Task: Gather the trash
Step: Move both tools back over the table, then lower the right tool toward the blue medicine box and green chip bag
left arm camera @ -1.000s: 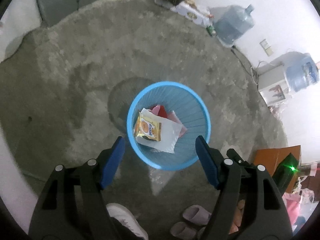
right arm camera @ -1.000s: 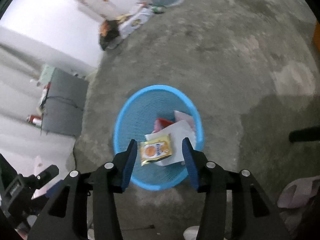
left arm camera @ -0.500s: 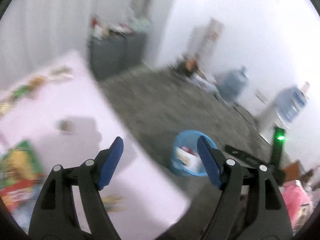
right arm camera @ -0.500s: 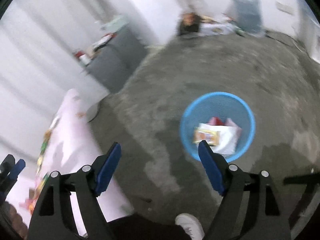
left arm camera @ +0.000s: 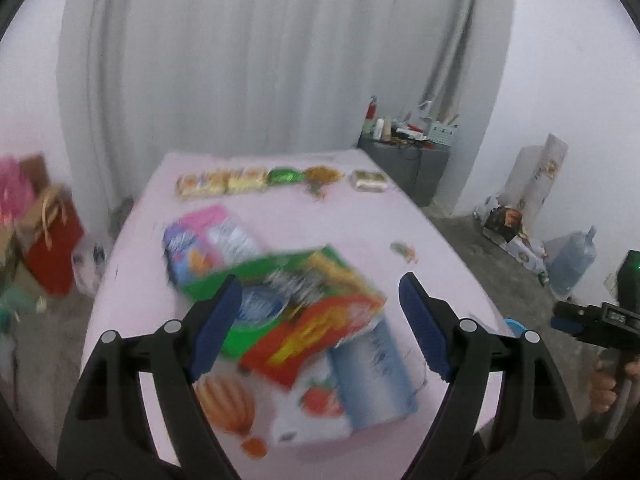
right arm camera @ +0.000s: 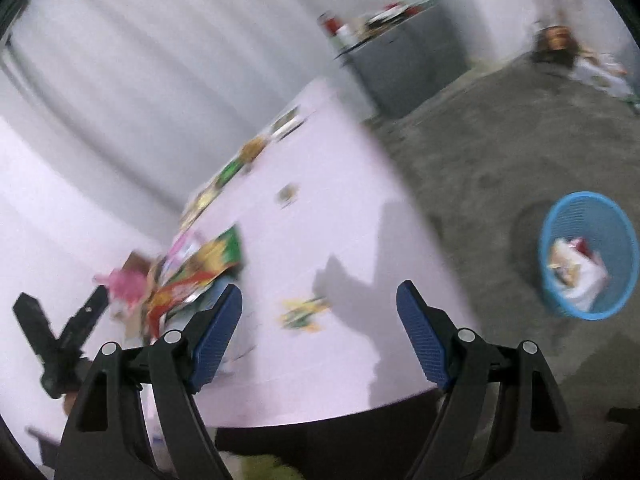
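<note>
Left gripper (left arm camera: 320, 320) fingers wide apart and just opening further, empty, over the wrapper pile (left arm camera: 304, 320) at the near edge of the pink bench (left arm camera: 340, 224); right gripper (right arm camera: 320, 328) fingers wide, empty, above a small wrapper (right arm camera: 304, 312) near the bench's near edge; blue basket (right arm camera: 616, 224) with trash on the floor, right.

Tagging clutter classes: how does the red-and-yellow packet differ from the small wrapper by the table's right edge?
The red-and-yellow packet is large; the small wrapper is tiny. The packet overlaps other packaging in a pile; the wrapper lies alone. The packet sits between the left tongs; the wrapper lies beyond them. Both rest on the pink table.
</note>
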`<state>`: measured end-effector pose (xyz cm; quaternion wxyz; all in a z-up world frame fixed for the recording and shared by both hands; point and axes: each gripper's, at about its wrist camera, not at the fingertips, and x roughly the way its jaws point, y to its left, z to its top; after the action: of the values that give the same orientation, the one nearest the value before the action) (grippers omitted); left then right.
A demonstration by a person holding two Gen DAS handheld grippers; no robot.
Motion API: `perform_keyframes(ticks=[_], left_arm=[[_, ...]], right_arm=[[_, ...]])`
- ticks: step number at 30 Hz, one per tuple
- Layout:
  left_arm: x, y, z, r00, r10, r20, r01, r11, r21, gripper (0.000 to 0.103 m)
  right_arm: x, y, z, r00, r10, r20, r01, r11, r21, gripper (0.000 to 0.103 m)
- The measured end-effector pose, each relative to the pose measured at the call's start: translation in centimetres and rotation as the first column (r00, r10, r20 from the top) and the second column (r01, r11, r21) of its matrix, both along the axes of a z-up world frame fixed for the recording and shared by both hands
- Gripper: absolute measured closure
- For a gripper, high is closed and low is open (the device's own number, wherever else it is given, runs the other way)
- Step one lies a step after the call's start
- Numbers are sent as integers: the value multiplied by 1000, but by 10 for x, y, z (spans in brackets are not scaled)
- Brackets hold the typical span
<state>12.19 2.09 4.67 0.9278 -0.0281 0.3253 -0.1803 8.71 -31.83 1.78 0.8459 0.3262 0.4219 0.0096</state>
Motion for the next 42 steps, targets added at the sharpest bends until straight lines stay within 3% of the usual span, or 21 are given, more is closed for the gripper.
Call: perform_keyframes(ticks=[7,14,23,29,33,37,42], left_arm=[[-21,44,-39,993,-60,-105,55,997,-54,27],[-23,49,-80,968,-95,-231,58,985,-164,23],[-16,45,-99,958,-127,-258,68,971,-228,23],[-20,51,-99,960,-127,-249,63,967,-248,23],[-15,60,-92,971,-118,-209,58,960,-273,23],[-10,72,-85,980,-94,-177,37,952,-304,23],[-5,78,-84,980,-84,-178,23,946,-323,23]], right_arm=[[43,77,-32,975,203,-88,-194,976,94,26],[73,127,-55,942,281,-182,-267,959,97,26],[98,161,-59,918,315,-242,-328,945,-12,26],[99,162,-54,922,305,-237,-324,945,-45,26],[98,143,-44,945,292,-146,-276,953,123,26],[100,129,-46,955,291,-59,-240,874,422,26],[112,137,-55,954,293,-60,-208,794,571,29]])
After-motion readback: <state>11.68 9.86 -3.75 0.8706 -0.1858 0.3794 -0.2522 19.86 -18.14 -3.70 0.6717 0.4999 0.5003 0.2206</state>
